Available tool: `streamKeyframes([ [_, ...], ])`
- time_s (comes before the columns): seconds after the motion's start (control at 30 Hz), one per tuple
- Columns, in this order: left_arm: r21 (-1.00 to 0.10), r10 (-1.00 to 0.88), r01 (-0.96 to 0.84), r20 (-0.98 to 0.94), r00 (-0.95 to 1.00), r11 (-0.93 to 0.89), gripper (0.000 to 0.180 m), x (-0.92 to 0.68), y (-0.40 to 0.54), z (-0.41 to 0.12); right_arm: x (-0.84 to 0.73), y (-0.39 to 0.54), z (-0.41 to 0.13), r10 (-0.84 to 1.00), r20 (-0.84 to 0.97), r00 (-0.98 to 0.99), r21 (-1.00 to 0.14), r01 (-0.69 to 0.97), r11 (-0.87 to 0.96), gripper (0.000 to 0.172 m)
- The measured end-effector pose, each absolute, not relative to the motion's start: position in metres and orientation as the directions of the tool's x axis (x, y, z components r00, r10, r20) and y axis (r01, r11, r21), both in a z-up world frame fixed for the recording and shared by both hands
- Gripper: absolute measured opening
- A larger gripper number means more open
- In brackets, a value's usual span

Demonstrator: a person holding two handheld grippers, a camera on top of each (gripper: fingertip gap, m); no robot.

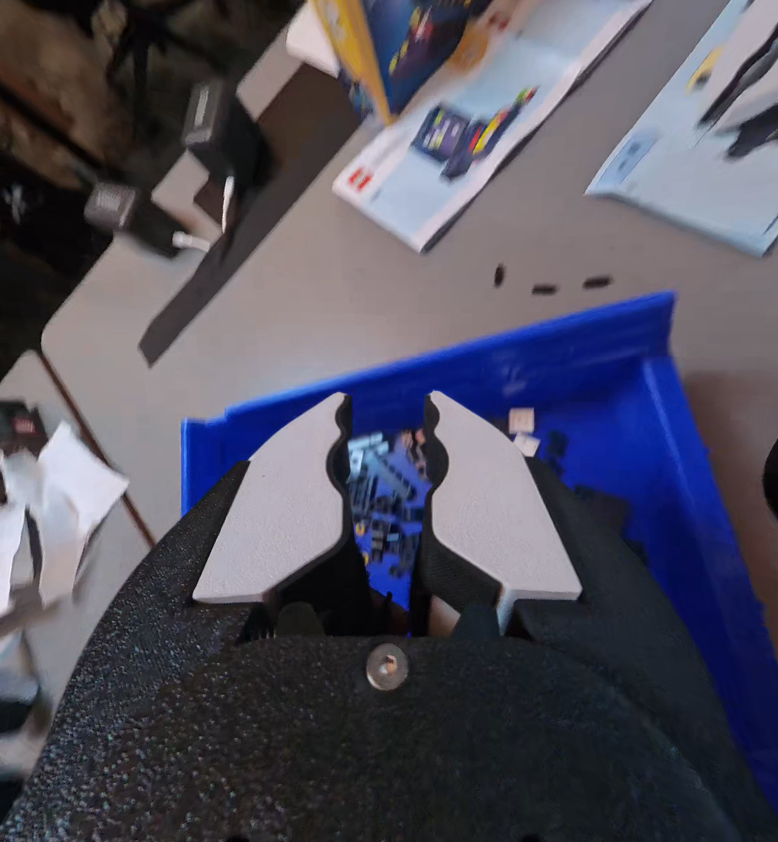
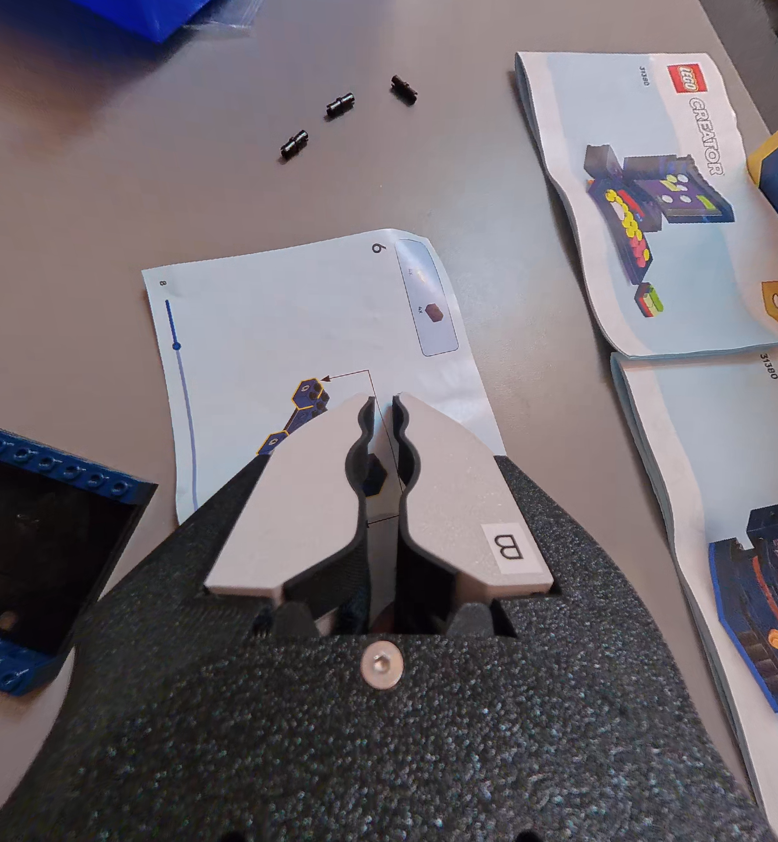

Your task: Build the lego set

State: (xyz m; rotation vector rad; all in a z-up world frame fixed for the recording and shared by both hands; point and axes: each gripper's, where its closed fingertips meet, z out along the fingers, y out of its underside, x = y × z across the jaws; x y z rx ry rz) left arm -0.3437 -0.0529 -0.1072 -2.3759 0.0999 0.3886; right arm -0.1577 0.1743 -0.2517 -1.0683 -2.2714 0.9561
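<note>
Grey table (image 2: 104,182), everything sits on it. Biggest item is the blue bin (image 1: 514,364), holding a pile of small dark and blue pieces (image 1: 387,492). The left gripper (image 1: 387,401) hangs over that pile with its jaws clearly apart and nothing between the pads; the view is blurred. A yellow and blue box (image 1: 378,45) stands at the far side, with crumpled white paper (image 1: 59,478) off to the left. Two closed instruction booklets (image 2: 605,228) lie to the right. An open instruction page (image 2: 287,319) is directly under the right gripper (image 2: 383,401). A partly built blue-edged frame with a black inside (image 2: 36,455) sits just left of that page. Three black pins (image 2: 340,104) lie loose on the table beyond the page, apart from each other. Right jaws are nearly closed, with a narrow slit and page showing through at the tips. A small dark shape (image 2: 373,474) sits in the hollow against the left pad, clear of the right pad; can't tell if it is a real piece or print on the page.
</note>
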Motion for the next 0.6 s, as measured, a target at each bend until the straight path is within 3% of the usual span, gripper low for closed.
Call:
streamKeyframes([
  [0.2,-0.534,0.154,-0.034,-0.303,0.940,-0.845,0.028,-0.359,-0.104,-0.140,-0.158,0.174,-0.252,0.796,0.098,-0.598,-0.747,0.484,0.456,0.007],
  [0.33,-0.476,0.182,0.066,-0.203,0.962,-0.877,0.030,-0.356,-0.118,-0.160,-0.158,0.174,-0.252,0.796,0.096,-0.598,-0.747,0.486,0.454,0.007],
  [0.6,-0.425,0.147,0.062,-0.170,0.974,-0.903,0.033,-0.355,-0.122,-0.170,-0.158,0.174,-0.252,0.796,0.100,-0.598,-0.747,0.484,0.457,0.007],
])
